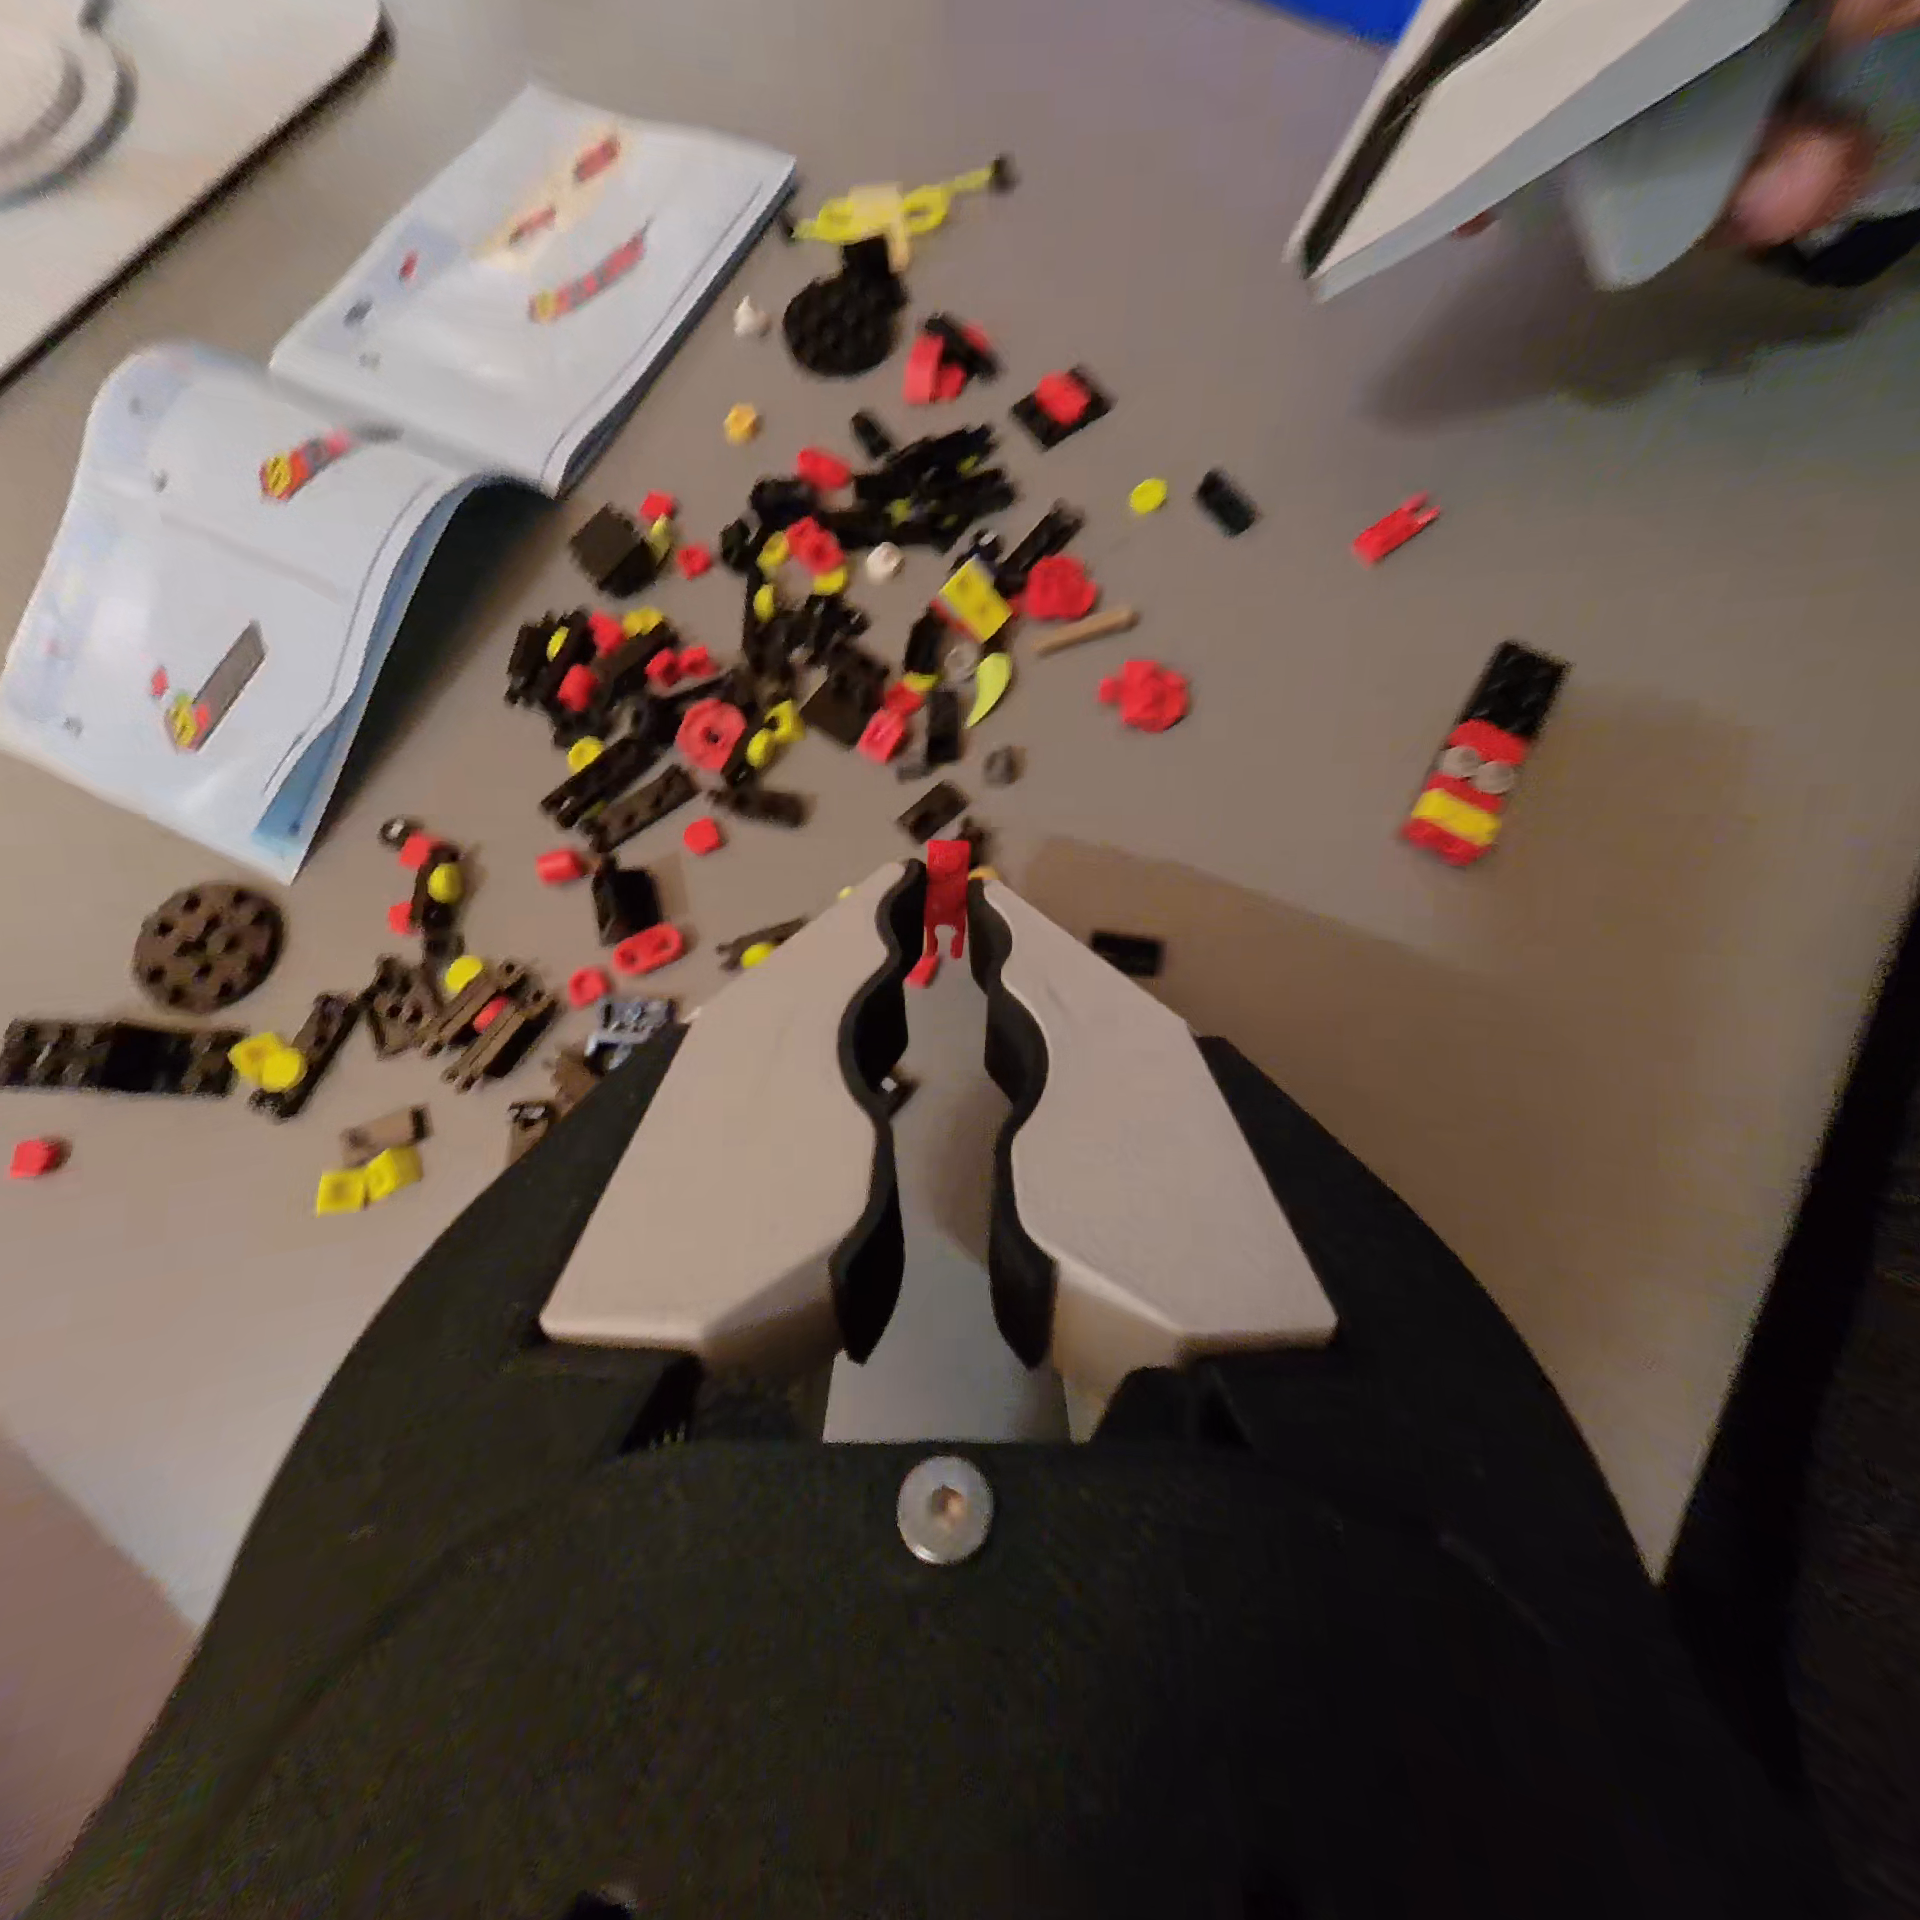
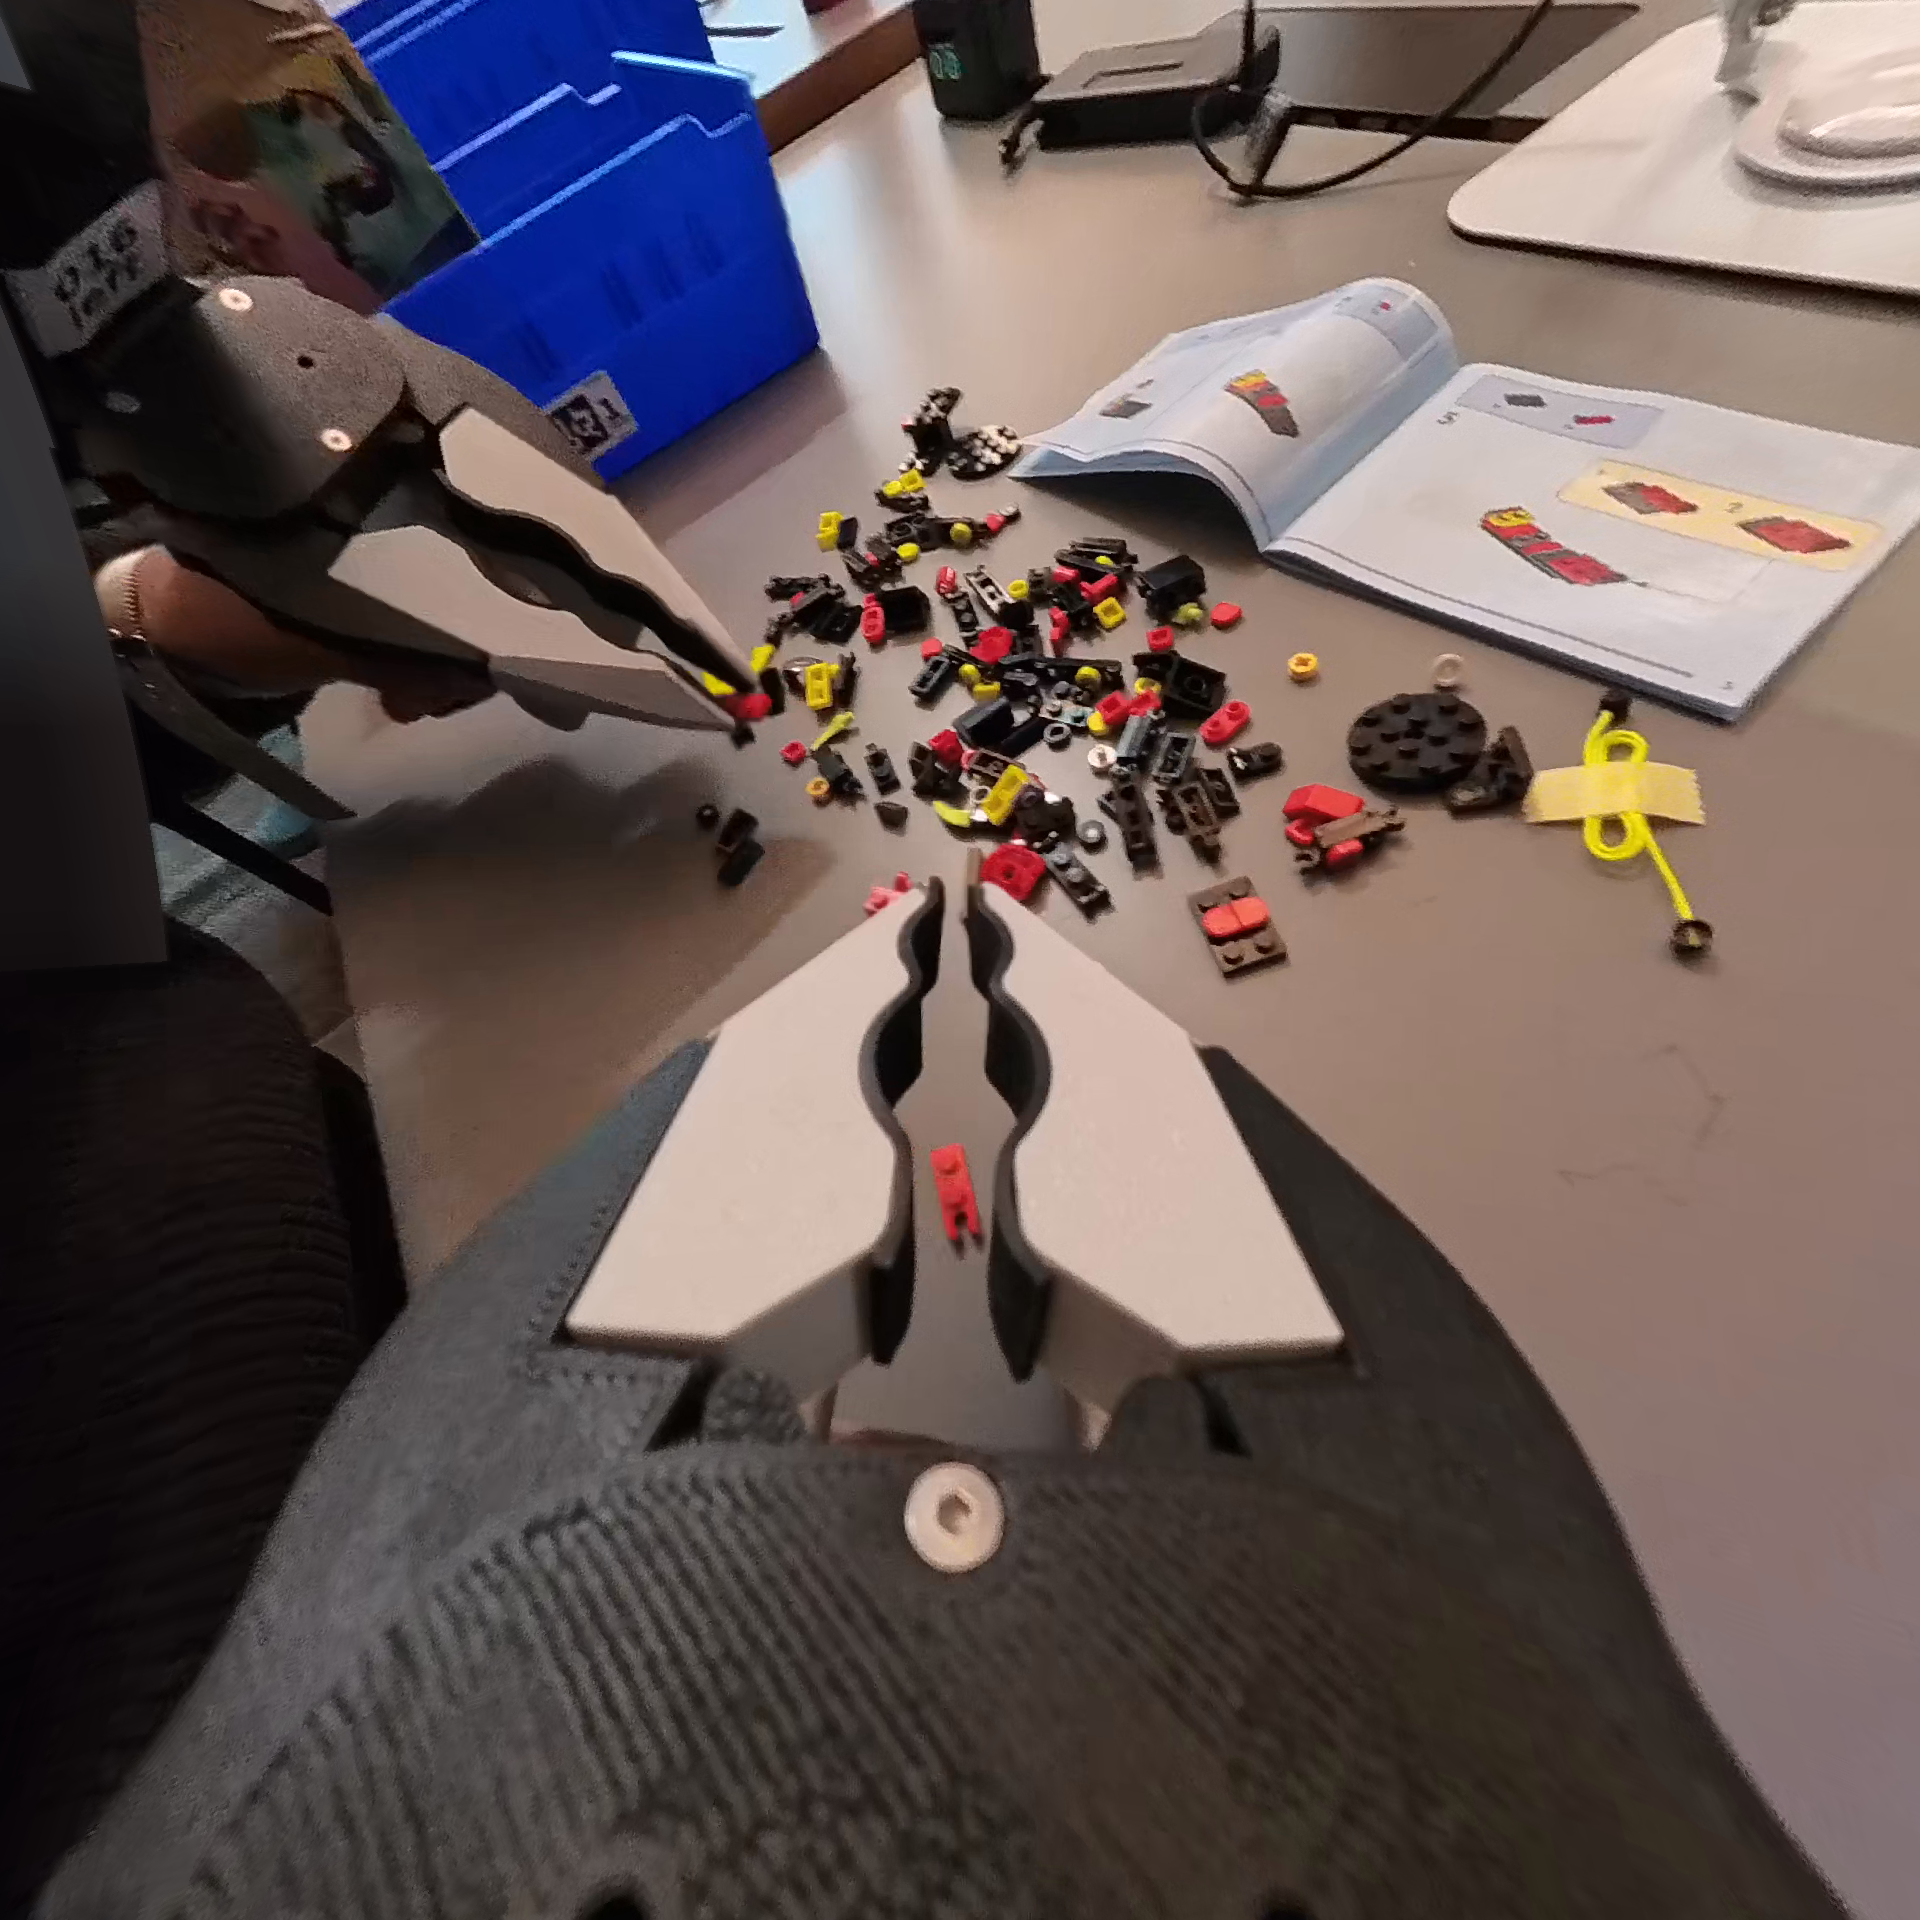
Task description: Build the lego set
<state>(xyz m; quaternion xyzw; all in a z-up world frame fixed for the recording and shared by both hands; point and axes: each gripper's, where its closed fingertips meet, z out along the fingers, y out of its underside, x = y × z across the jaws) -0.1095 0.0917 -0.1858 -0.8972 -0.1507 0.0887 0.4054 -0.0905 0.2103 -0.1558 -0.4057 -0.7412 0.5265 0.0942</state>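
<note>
The left gripper [image 1: 948, 883] pinches a small red clip-ended plastic lego piece [image 1: 945, 902] by its tips above the grey table's [image 1: 1558, 1039] loose brick pile [image 1: 790, 644]; so slight a hold could let it twist free; the right gripper [image 2: 954, 894] looks clenched on nothing, though a similar red piece [image 2: 954, 1190] lies beneath, near the table's edge.

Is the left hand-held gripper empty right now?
No. The left hand-held gripper is shut on a small red piece pinched between its fingertips, just above the pile of loose bricks.
</note>
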